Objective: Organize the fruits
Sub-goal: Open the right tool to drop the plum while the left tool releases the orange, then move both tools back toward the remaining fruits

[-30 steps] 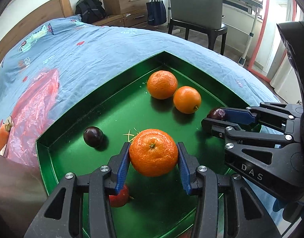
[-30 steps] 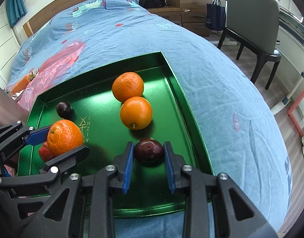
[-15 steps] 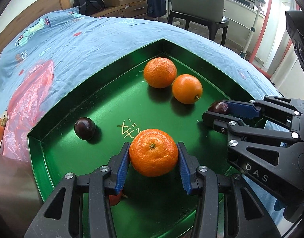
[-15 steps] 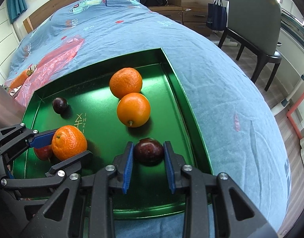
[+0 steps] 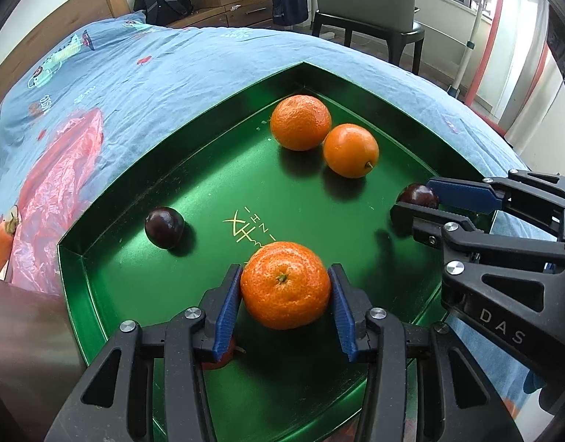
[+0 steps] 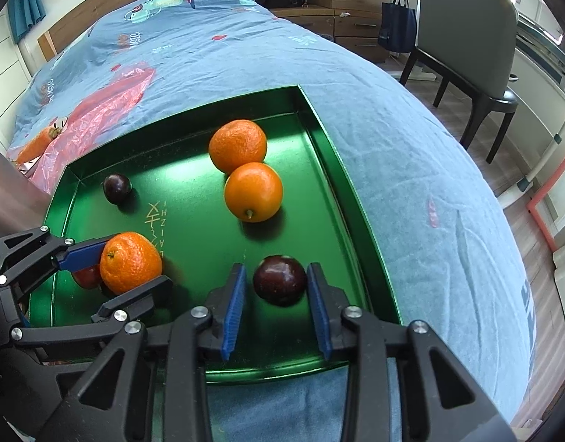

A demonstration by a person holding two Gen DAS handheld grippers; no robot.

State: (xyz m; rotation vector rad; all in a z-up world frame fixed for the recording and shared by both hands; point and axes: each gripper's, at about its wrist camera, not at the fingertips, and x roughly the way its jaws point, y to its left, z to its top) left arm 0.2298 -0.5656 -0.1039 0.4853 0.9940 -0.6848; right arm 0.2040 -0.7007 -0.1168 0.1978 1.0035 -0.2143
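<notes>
Now the left gripper [image 5: 285,307] has its blue pads pressed to both sides of a mandarin [image 5: 285,284], jaws clamped on it low over the near part of the green tray [image 5: 135,191]; from the right wrist view that same mandarin [image 6: 130,262] sits at the tray's left side, with a red fruit [image 6: 86,276] tucked just behind it, partly hidden; the right gripper [image 6: 276,302] stands with its jaws parted around a dark plum [image 6: 279,280], a gap showing between the plum and the left pad, the right pad very near it, and whether that pad touches I cannot tell; the plum rests on the tray floor near the right wall; further in, a second mandarin [image 6: 238,145] and an orange [image 6: 253,191] lie touching each other toward the far right corner; a second plum [image 6: 117,188] sits alone near the far left corner, well apart from the rest; gold lettering [image 5: 250,230] marks the middle of the tray; the tray lies on a bed with a blue sheet [image 6: 411,140]; a pink plastic bag [image 5: 57,180] and a carrot [image 6: 37,143] lie on the sheet left of the tray
</notes>
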